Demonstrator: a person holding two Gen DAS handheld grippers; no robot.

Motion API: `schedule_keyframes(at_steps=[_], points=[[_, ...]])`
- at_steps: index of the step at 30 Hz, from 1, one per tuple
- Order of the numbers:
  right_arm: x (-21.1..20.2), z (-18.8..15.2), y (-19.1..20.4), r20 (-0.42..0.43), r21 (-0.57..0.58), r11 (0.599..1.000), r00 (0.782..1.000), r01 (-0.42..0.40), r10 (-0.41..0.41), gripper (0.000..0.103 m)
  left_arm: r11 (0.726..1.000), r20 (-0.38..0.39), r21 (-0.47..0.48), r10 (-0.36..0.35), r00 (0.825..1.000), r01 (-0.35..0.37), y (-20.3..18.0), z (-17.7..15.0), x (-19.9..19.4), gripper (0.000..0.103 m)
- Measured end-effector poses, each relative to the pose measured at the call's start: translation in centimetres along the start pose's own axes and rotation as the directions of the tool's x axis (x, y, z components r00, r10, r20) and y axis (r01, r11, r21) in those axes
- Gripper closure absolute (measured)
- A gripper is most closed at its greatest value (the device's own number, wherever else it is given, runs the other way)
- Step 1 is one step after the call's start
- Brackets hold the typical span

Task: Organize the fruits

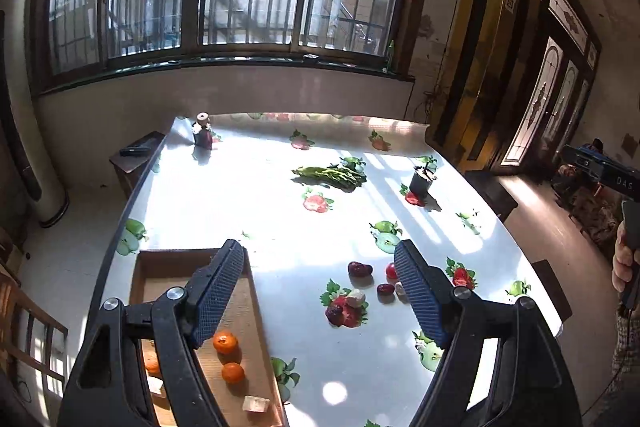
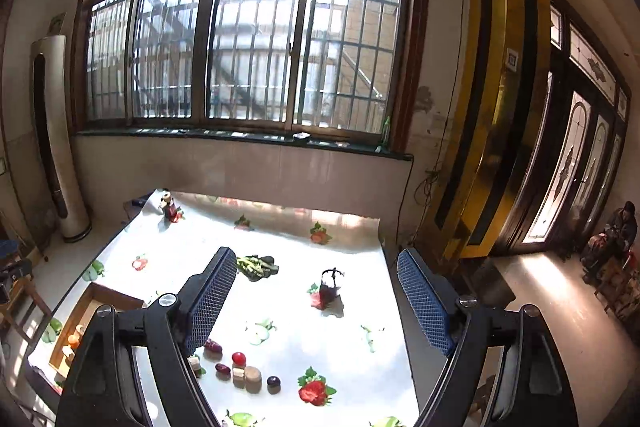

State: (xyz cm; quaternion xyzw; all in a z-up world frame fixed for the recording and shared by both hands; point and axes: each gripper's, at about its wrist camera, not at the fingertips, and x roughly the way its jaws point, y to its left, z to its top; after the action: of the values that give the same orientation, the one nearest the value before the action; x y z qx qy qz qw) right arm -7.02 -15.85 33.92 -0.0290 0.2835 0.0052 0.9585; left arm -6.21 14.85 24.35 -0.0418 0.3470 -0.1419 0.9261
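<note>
Left wrist view: The left gripper [image 1: 320, 287] stands over the table [image 1: 224, 195] with its fingers [image 1: 218, 291] spread wide and nothing between them. A cardboard tray [image 1: 240, 311] lies under and beside the left finger. It holds two oranges [image 1: 225, 341] in plain sight; a third shows partly behind the finger linkage, along with pale blocks [image 1: 256, 404] near the bottom edge. The loose fruit lies ahead and to the right of the tray: a dark red fruit [image 1: 360, 269] and a smaller dark fruit [image 1: 385, 289] sit just beside the inner face of the right finger, and a pale cube [image 1: 356, 297] rests on a printed strawberry. These pieces are rounded, so their long axis cannot be judged reliably. At the right edge, a hand [image 1: 626, 255] grips the handle of the other tool.

Right wrist view: The right gripper [image 2: 316, 303] is also wide open and empty. The loose group lies low and left of centre, close to the left finger: a dark plum-like fruit [image 2: 213, 347], a red round fruit [image 2: 239, 357], a dark oval [image 2: 223, 369], tan discs [image 2: 253, 375] and a dark berry [image 2: 273, 381]. The tray shows at far left, well apart from this group.

Judgement: both grippers are near the group; the left gripper is nearer the tray.
</note>
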Motion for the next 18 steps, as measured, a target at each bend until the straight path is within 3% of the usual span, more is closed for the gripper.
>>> schedule_keyframes(at_steps=[2, 4, 5, 6, 8, 10, 14, 18], points=[[5.7, -4.9, 0.2, -0.104, 0.019, 0.998, 0.993, -0.053, 0.055, 0.017, 0.998, -0.08, -0.028, -0.056, 0.995, 0.053, -0.5, -2.3, 5.5, 0.026], [10.9, -9.7, 0.0, -0.204, 0.058, 0.995, 0.974, -0.087, 0.097, 0.02, 0.998, -0.143, -0.055, -0.048, 0.989, 0.04, -0.6, -4.2, 10.1, 0.026], [13.3, -11.7, -0.1, -0.254, 0.092, 0.99, 0.959, -0.105, 0.126, 0.027, 0.998, -0.17, -0.063, -0.04, 0.985, 0.03, -0.6, -5.2, 12.0, 0.031], [15.3, -13.8, -0.4, -0.298, 0.133, 0.983, 0.94, -0.129, 0.164, 0.035, 0.997, -0.191, -0.07, -0.028, 0.981, 0.014, -0.5, -6.1, 13.5, 0.039], [18.4, -16.7, -1.0, -0.345, 0.198, 0.971, 0.917, -0.136, 0.199, 0.041, 0.996, -0.228, -0.088, -0.024, 0.973, 0.004, -0.3, -7.7, 15.7, 0.047], [20.4, -19.1, -1.6, -0.374, 0.224, 0.966, 0.905, -0.127, 0.205, 0.043, 0.996, -0.241, -0.09, -0.013, 0.971, -0.009, 0.1, -8.6, 17.1, 0.049], [22.8, -20.6, -2.1, -0.374, 0.2, 0.974, 0.911, -0.103, 0.173, 0.044, 0.995, -0.268, -0.076, 0.046, 0.962, -0.069, 0.6, -9.9, 19.1, 0.049], [24.2, -20.9, -2.3, -0.352, 0.194, 0.973, 0.917, -0.124, 0.187, 0.044, 0.995, -0.287, -0.068, 0.052, 0.956, -0.074, 0.6, -10.9, 20.5, 0.049]])
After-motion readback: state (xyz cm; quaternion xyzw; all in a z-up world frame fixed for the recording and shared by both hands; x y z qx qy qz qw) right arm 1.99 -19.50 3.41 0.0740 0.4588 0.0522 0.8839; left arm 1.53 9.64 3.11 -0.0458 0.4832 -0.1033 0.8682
